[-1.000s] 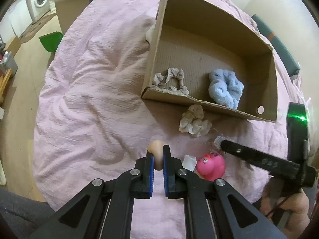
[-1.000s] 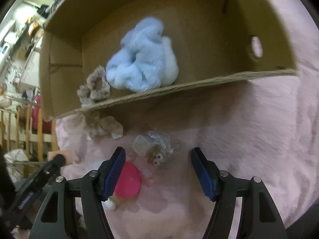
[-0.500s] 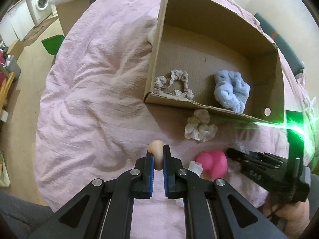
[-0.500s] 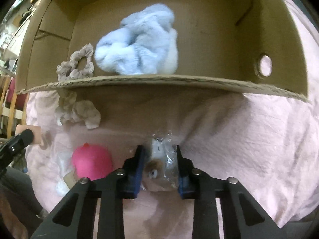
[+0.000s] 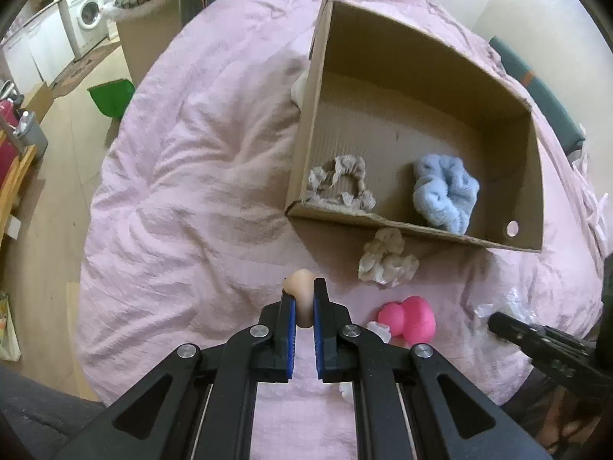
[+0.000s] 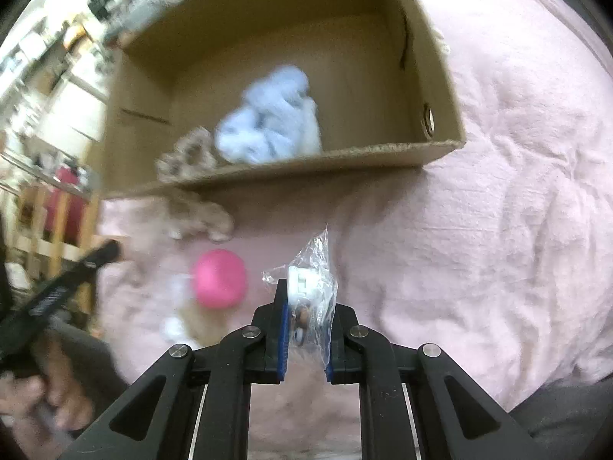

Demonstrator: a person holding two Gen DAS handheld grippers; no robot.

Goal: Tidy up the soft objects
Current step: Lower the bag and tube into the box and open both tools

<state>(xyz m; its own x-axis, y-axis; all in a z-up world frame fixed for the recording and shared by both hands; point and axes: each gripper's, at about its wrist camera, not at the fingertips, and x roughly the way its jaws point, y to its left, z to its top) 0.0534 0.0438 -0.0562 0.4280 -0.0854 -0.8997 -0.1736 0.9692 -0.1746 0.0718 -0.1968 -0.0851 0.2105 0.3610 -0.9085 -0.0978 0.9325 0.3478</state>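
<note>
My left gripper (image 5: 302, 295) is shut on a small beige squishy toy (image 5: 300, 287), held above the pink bedspread (image 5: 184, 199). My right gripper (image 6: 306, 299) is shut on a small toy in a clear plastic bag (image 6: 312, 287), lifted off the bedspread. An open cardboard box (image 5: 306, 122) lies ahead; it holds a beige scrunchie (image 5: 341, 184) and a fluffy blue scrunchie (image 5: 444, 195). Before the box lie a cream scrunchie (image 5: 387, 258) and a pink rubber duck (image 5: 408, 314). The box (image 6: 440, 76), blue scrunchie (image 6: 272, 122) and duck (image 6: 220, 278) also show in the right wrist view.
The right gripper's body (image 5: 551, 349) shows at the lower right of the left wrist view. A green bin (image 5: 111, 97) and a washing machine (image 5: 88, 19) stand on the floor past the bed's left edge. A small white object (image 5: 379, 331) lies beside the duck.
My right gripper closed on the bagged toy and lifted it off the bedspread. My left gripper kept its hold on the beige toy and drifted slightly toward the box.
</note>
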